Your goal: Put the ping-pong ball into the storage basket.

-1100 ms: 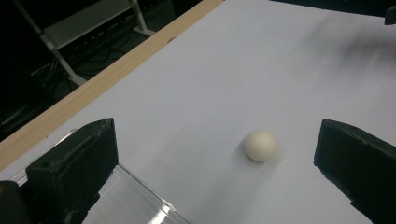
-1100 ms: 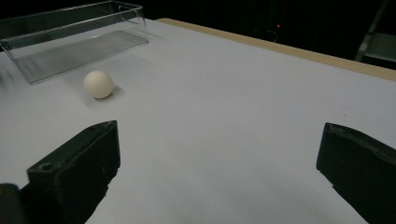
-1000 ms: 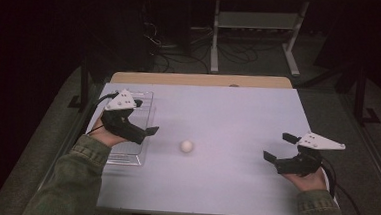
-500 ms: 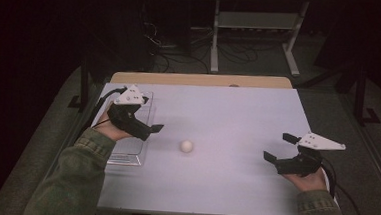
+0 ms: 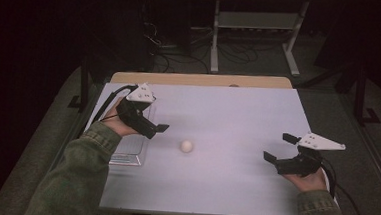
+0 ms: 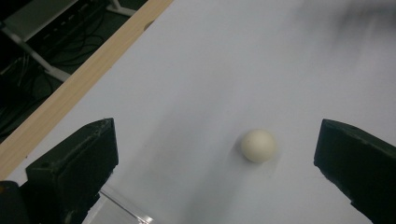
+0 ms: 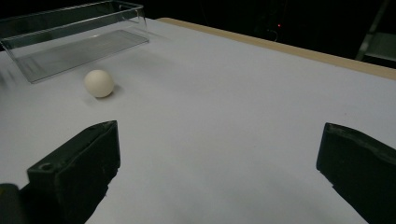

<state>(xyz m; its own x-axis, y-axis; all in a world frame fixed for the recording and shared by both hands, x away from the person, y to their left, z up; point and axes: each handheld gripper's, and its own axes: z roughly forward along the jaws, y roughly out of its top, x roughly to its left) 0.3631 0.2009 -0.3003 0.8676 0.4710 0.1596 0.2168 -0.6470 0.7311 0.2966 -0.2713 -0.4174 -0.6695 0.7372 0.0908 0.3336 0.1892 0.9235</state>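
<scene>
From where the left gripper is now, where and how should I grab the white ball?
Grip the white ball across its widest middle, coming down from above with the open left gripper, one jaw on each side. It is round and lies free on the bare table, beside the clear tray, so a grip off the middle would probably squeeze it away.

Ball (image 5: 186, 146) on the table (image 5: 228, 110), left of centre, nearer the near edge than the far one. Tray (image 5: 128, 151) along the left edge, just left of the ball, not touching it. Left gripper (image 5: 158, 129) above the tray's far part, jaws toward the ball. Right gripper (image 5: 276, 149) near the right edge, well apart from the ball.
</scene>
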